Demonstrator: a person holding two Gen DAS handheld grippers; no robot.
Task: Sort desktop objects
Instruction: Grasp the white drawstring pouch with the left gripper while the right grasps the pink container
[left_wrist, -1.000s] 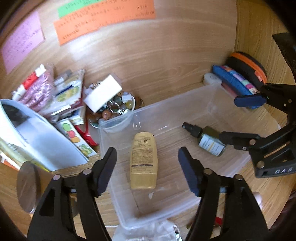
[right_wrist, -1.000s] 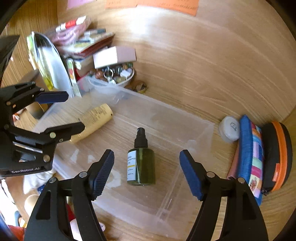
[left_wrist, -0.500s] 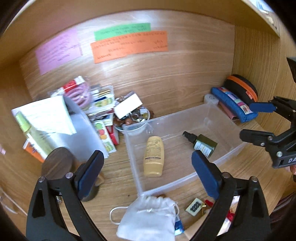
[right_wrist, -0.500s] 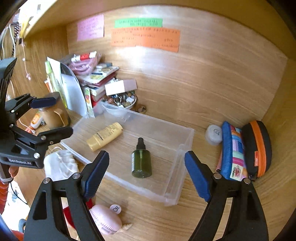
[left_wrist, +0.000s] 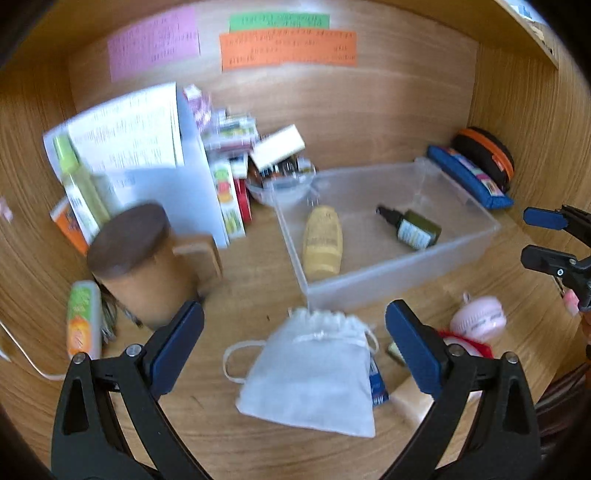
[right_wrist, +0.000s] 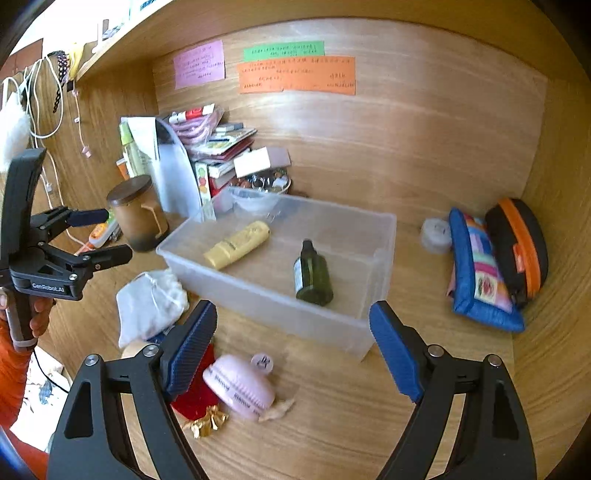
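Your left gripper is still spreading, jaws wide, nothing between them, hovering over the white drawstring pouch on the table. Clear bin sits centre: yellow tube on its left, green spray bottle on its right. Your right gripper is apart and empty, pink brush near it.

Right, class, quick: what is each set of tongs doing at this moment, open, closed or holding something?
Left tongs: opening, nothing gripped; the white drawstring pouch lies loose on the desk below them.
Right tongs: open, holding nothing.
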